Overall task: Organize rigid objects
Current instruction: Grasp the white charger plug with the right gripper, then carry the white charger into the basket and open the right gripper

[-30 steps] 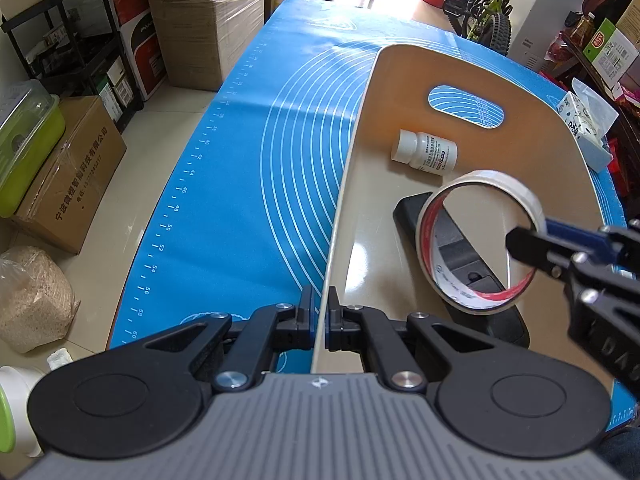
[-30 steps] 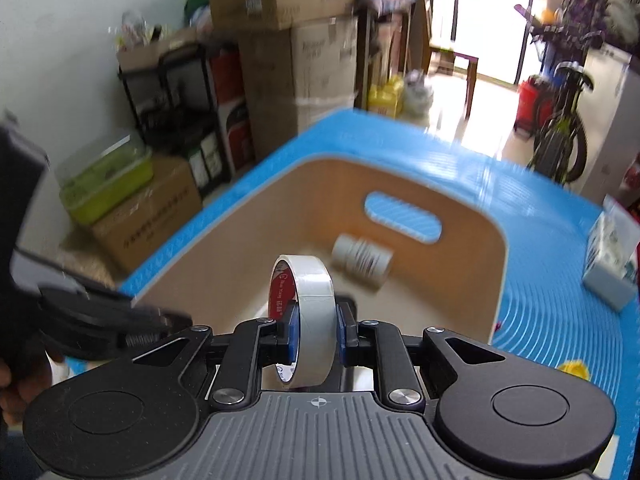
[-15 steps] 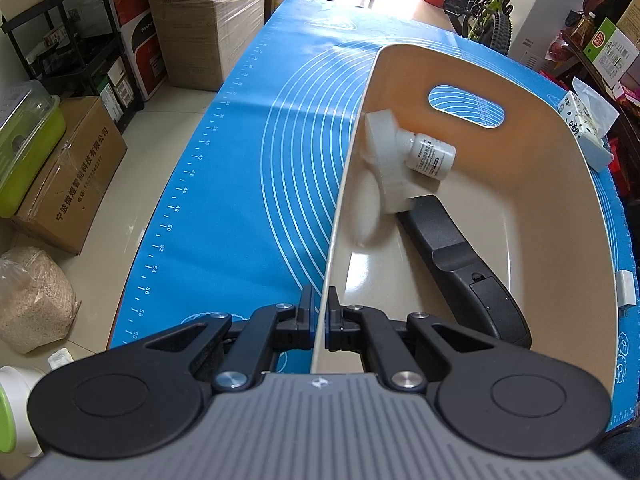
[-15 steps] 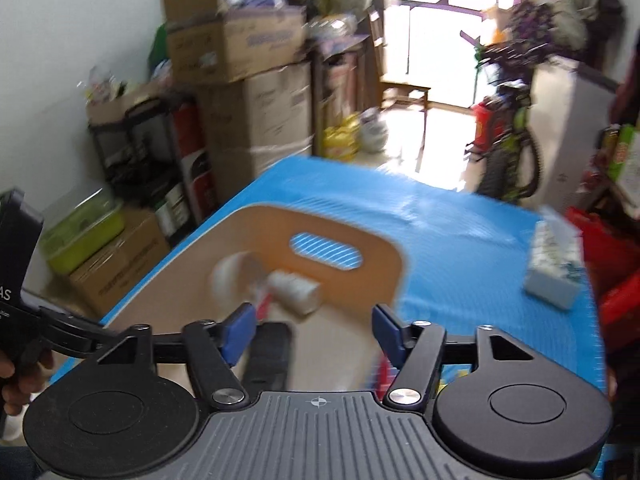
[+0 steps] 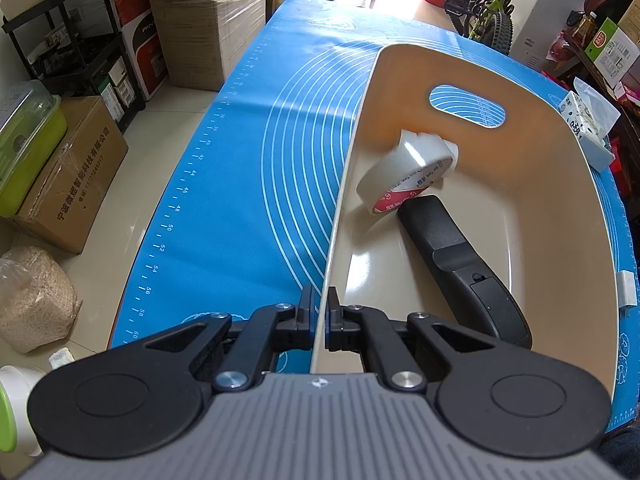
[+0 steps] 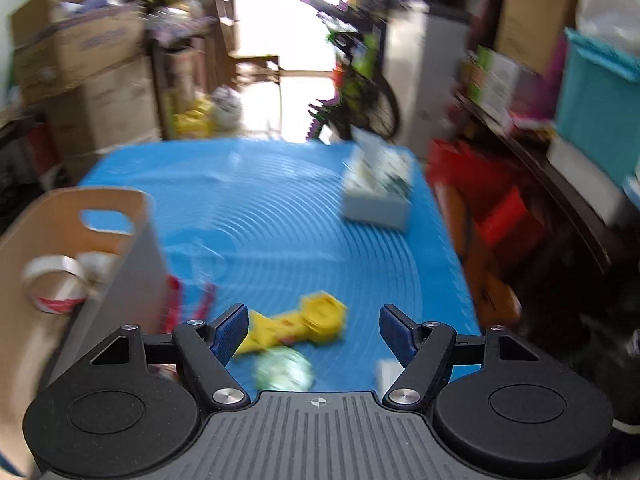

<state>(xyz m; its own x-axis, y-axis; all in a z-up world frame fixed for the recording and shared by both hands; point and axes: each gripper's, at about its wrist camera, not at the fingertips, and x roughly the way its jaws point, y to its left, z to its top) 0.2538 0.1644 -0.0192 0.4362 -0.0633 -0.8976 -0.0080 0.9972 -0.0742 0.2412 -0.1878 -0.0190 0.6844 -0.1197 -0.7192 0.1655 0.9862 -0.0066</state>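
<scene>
My left gripper point(image 5: 319, 314) is shut on the near rim of a beige bin point(image 5: 580, 216) on the blue mat. Inside the bin lie a white tape roll point(image 5: 404, 174), tilted against the left wall, and a black remote point(image 5: 464, 272); a white bottle is mostly hidden behind the roll. My right gripper point(image 6: 313, 334) is open and empty, right of the bin point(image 6: 132, 248), above a yellow toy wrench point(image 6: 300, 322) and a round greenish object point(image 6: 285, 370). The tape roll point(image 6: 56, 280) shows in the bin there too. The right view is blurred.
A tissue box point(image 6: 378, 190) stands at the mat's far right, also in the left wrist view point(image 5: 588, 126). Red items point(image 6: 188, 304) lie beside the bin's right wall. Cardboard boxes point(image 5: 64, 172), shelves and a bicycle point(image 5: 484, 4) surround the table.
My right gripper opened and let go of the tape roll, which dropped into the bin and settled against the left wall. The right gripper then swung right, out over the mat. The left gripper held still.
</scene>
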